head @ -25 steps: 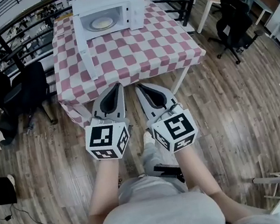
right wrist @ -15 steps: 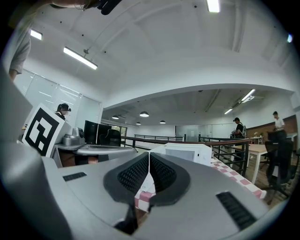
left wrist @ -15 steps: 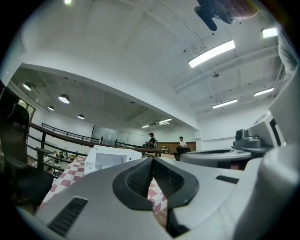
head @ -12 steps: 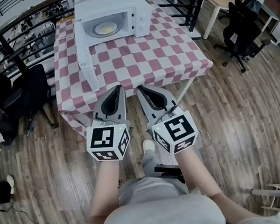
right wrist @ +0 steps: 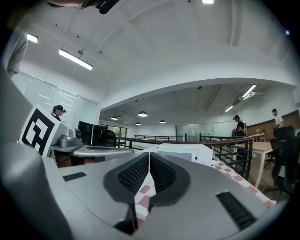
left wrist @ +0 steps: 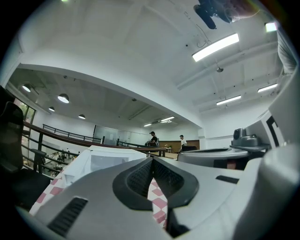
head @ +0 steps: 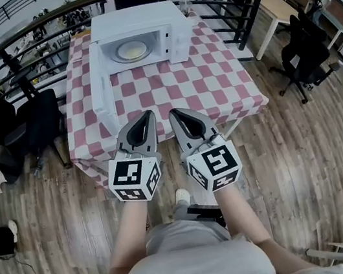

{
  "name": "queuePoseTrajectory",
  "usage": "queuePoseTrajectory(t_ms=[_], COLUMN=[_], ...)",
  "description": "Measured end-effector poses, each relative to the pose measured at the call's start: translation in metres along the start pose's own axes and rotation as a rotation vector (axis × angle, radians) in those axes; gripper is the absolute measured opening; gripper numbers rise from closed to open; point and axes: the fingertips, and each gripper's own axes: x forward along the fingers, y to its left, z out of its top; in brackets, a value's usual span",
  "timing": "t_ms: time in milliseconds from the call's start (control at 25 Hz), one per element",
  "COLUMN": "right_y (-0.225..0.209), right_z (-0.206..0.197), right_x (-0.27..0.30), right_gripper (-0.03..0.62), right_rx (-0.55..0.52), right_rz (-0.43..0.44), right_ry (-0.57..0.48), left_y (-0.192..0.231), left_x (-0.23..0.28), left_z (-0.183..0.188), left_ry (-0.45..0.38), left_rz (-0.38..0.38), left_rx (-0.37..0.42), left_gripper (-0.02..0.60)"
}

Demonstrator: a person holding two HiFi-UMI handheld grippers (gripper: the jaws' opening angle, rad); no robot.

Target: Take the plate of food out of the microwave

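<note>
Though half hidden inside the microwave, plate of food; left claw, right claw closed, empty.

Inside the microwave, the plate is shown too small for its food to be told. In front of the microwave, the near edge of the tabletop is covered by the left gripper and the right gripper. In both gripper views the microwave's lower part is hidden behind each gripper's own jaws, and its cavity cannot be made out. Behind the microwave, distant people are rendered too small for detail.
</note>
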Motion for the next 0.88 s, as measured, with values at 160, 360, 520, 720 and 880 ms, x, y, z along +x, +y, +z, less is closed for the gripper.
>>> queuePoseTrajectory(t_ms=[160,360,520,720,880], right_y=[-0.023,-0.042,-0.057,-0.074,-0.086], right_z=[0.001,0.0,-0.004,-0.008,-0.014], right_x=[0.025,0.05,0.067,0.086,0.101], right_gripper=[0.028,0.028,0.028,0.028,0.028], right_rx=[0.006,0.01,0.016,0.029,0.017], right_rz=[0.015,0.044,0.057,0.074,0.092], right_ry=[-0.005,-0.004,-0.002,-0.007,0.01], left_y=[0.01,0.023,0.03,0.042,0.051], left_x=[0.03,0.06,0.083,0.109,0.126], left_z=[-0.001,-0.003,-0.003,-0.007,-0.011], left_ry=[0.003,0.007,0.005,0.005,0.009], left_rz=[0.011,0.03,0.041,0.065,0.086], left_rx=[0.001,-0.008,-0.008,-0.016,-0.027], left_gripper=[0.0,0.0,0.0,0.0,0.0])
